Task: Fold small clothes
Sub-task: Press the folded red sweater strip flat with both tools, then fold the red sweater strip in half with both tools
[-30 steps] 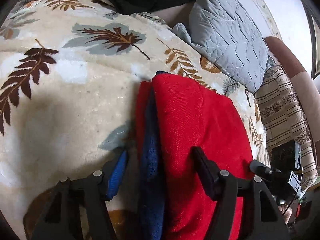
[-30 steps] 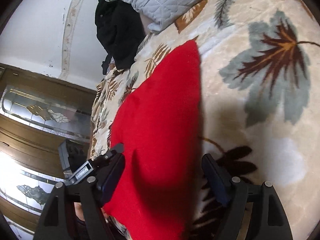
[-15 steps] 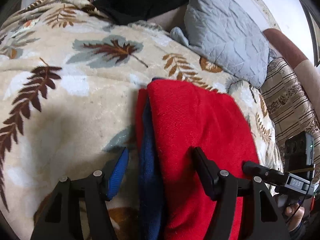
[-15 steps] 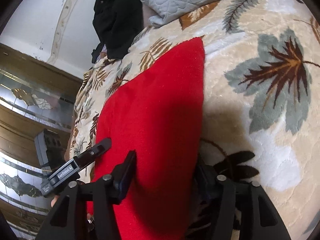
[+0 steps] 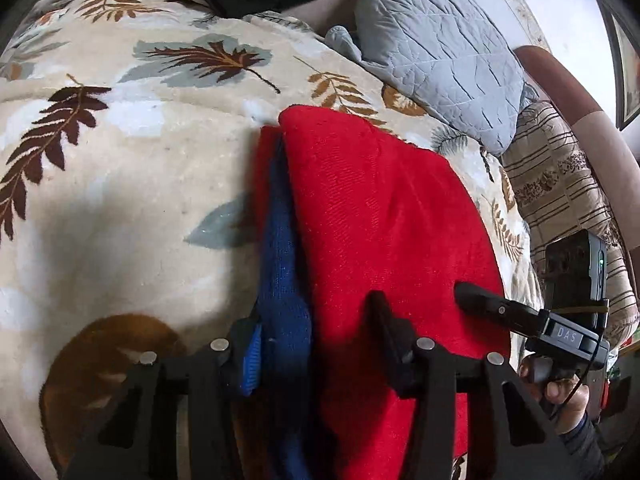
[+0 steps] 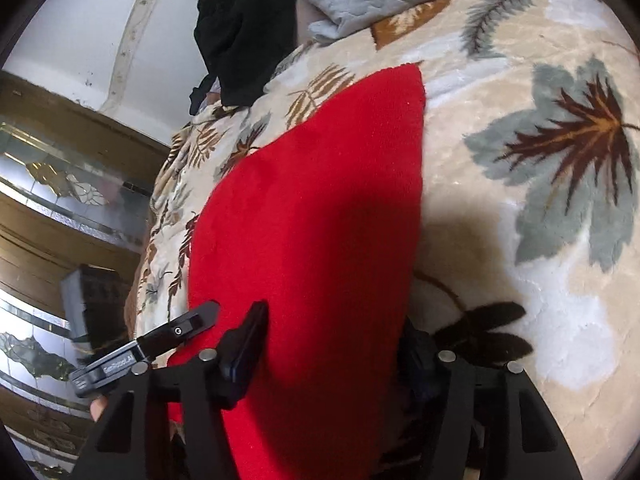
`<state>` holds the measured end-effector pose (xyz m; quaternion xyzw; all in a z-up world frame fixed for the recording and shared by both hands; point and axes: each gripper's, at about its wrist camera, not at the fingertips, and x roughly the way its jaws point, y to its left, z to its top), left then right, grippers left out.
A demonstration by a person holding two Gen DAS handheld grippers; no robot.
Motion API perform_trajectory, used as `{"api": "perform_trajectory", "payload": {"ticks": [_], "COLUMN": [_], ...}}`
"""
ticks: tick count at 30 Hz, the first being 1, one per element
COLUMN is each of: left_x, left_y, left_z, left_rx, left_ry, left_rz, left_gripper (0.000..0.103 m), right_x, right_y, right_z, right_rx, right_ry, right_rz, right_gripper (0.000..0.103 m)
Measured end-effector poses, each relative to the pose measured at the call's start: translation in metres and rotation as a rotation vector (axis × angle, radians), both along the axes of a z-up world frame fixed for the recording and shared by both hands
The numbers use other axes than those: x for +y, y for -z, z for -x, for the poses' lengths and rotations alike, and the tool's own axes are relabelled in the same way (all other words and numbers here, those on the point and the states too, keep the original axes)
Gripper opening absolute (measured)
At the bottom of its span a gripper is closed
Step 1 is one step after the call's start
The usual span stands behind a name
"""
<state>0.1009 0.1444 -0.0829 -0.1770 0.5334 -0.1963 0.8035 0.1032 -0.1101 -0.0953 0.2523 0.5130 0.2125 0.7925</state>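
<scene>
A folded red knit garment (image 5: pixel 384 216) with a blue layer (image 5: pixel 280 272) showing at its left edge lies on a leaf-print blanket (image 5: pixel 120 184). My left gripper (image 5: pixel 316 344) has its jaws around the near left edge, closing on the blue and red layers. In the right wrist view the red garment (image 6: pixel 320 216) fills the middle, and my right gripper (image 6: pixel 340 352) has its jaws around its near right edge, pressing the cloth. The right gripper's finger also shows in the left wrist view (image 5: pixel 484 304), and the left gripper's finger in the right wrist view (image 6: pixel 188 324).
A grey quilted pillow (image 5: pixel 436 48) and a pile of black clothes (image 6: pixel 248 28) lie at the far side of the bed. A striped cushion (image 5: pixel 560 184) is on the right. A wooden glass-panelled door (image 6: pixel 60 176) stands beyond the bed's edge.
Both grippers have narrowed from wide open onto the near edges of the garment. The views have shifted a little closer to the cloth.
</scene>
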Motion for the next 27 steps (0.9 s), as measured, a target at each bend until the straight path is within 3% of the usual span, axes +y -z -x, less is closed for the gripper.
{"api": "perform_trajectory", "payload": {"ticks": [5,6,8,9,10,11,12,14,17,19,23,27], "left_x": [0.006,0.009,0.008,0.004,-0.002,-0.005,-0.006,-0.006,-0.016,-0.023,-0.056,-0.105], "left_y": [-0.004,-0.011,-0.017,-0.015,-0.006,0.001,0.002,-0.006,-0.019,-0.03,-0.061,-0.056], "left_z": [0.002,0.008,0.013,0.015,0.014,0.012,0.011,0.011,0.017,0.015,-0.007,-0.05], "left_rx": [0.026,0.02,-0.022,-0.033,-0.009,0.008,0.008,-0.012,-0.071,-0.101,-0.199,-0.187], "left_ry": [-0.006,-0.009,-0.019,-0.014,-0.005,0.0,-0.007,-0.027,-0.023,-0.031,-0.021,-0.003], "left_rz": [0.019,0.018,0.017,-0.014,-0.057,-0.047,0.0,-0.016,-0.06,-0.016,-0.003,-0.041], "left_gripper": [0.055,0.056,0.071,0.071,0.07,0.054,0.048,0.037,0.034,0.033,0.033,0.035], "right_x": [-0.003,-0.004,-0.008,-0.01,-0.01,-0.009,-0.006,-0.002,0.005,0.005,-0.013,-0.064], "right_y": [0.0,0.0,0.002,0.003,0.005,0.007,0.007,0.003,-0.018,-0.041,-0.086,-0.098], "right_z": [-0.001,-0.001,-0.001,-0.001,-0.001,-0.002,-0.002,-0.001,0.001,0.001,-0.008,-0.036], "right_rx": [0.003,0.007,0.021,0.02,0.017,0.009,0.0,-0.019,-0.078,-0.136,-0.245,-0.26], "right_ry": [-0.011,-0.014,-0.003,-0.003,-0.004,-0.008,-0.012,-0.027,-0.07,-0.094,-0.093,-0.016], "right_rz": [-0.014,-0.022,-0.054,-0.074,-0.082,-0.084,-0.072,-0.035,0.038,0.076,0.128,0.115], "right_gripper": [0.057,0.061,0.064,0.064,0.066,0.065,0.062,0.052,0.045,0.044,0.044,0.046]}}
